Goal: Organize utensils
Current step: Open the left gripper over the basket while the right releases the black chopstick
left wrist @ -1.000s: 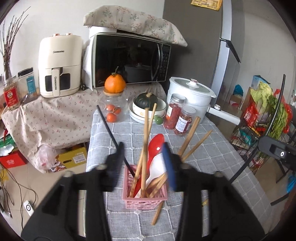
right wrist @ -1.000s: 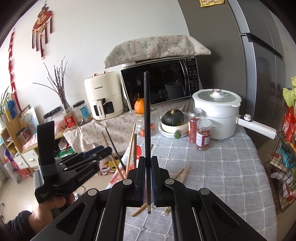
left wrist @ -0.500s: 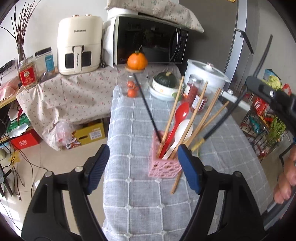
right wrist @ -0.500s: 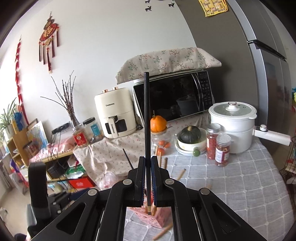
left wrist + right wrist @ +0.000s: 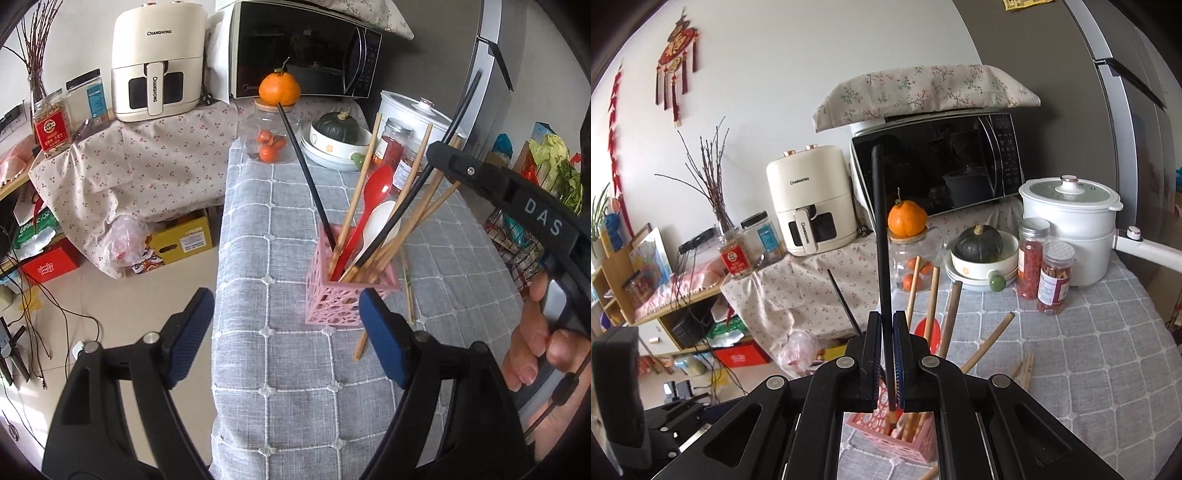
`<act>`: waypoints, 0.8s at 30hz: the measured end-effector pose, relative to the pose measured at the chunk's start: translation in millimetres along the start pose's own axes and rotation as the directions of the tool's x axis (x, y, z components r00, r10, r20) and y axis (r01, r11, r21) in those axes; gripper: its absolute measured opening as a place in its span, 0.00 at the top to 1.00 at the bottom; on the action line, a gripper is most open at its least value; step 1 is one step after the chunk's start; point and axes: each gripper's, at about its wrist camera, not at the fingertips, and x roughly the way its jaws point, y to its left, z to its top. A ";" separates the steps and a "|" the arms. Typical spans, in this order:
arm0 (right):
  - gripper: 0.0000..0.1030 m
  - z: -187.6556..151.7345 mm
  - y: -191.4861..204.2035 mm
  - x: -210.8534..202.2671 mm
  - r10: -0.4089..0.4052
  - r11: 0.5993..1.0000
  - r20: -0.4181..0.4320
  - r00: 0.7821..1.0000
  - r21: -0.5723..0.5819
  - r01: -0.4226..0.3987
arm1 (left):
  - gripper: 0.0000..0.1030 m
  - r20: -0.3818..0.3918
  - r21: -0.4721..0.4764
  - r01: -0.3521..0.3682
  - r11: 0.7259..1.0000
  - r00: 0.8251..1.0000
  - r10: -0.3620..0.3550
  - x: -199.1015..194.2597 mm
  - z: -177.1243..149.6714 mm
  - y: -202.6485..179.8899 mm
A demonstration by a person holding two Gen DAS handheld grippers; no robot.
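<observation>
Black chopstick (image 5: 882,266), slim and long, is clamped in the right gripper (image 5: 886,373) above the pink perforated plastic basket (image 5: 334,301); the left gripper (image 5: 286,334) has just been opening, empty.

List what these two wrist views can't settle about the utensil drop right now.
- Right wrist view: lower end of the black chopstick and most of the pink holder, hidden by the right hand-held gripper.
- Left wrist view: bottom ends of all utensils, hidden by the holder walls.
- Left wrist view: loose wooden chopsticks behind the holder, partly covered; count unclear.
</observation>
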 end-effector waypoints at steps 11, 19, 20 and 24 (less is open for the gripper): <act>0.38 15.6 -19.8 -47.5 0.025 0.999 0.053 0.998 0.043 -0.027 | 0.09 0.013 0.041 -0.008 0.999 1.000 0.008 -4.0 -4.3 -16.3; 0.12 15.7 -67.3 -80.6 -0.083 0.995 0.089 0.993 0.071 0.077 | 0.04 0.000 0.030 0.009 1.000 1.000 -0.009 6.9 -16.8 -25.2; 0.11 13.1 -74.6 -79.6 -0.105 0.992 0.078 0.991 0.075 0.099 | 0.04 0.000 0.032 0.007 0.999 1.000 -0.007 10.5 -20.6 -27.5; 0.08 -3.5 -103.9 -66.2 -0.198 0.978 0.008 0.980 0.076 0.197 | 0.03 -0.011 0.047 0.002 0.999 1.000 -0.001 24.1 -32.6 -38.8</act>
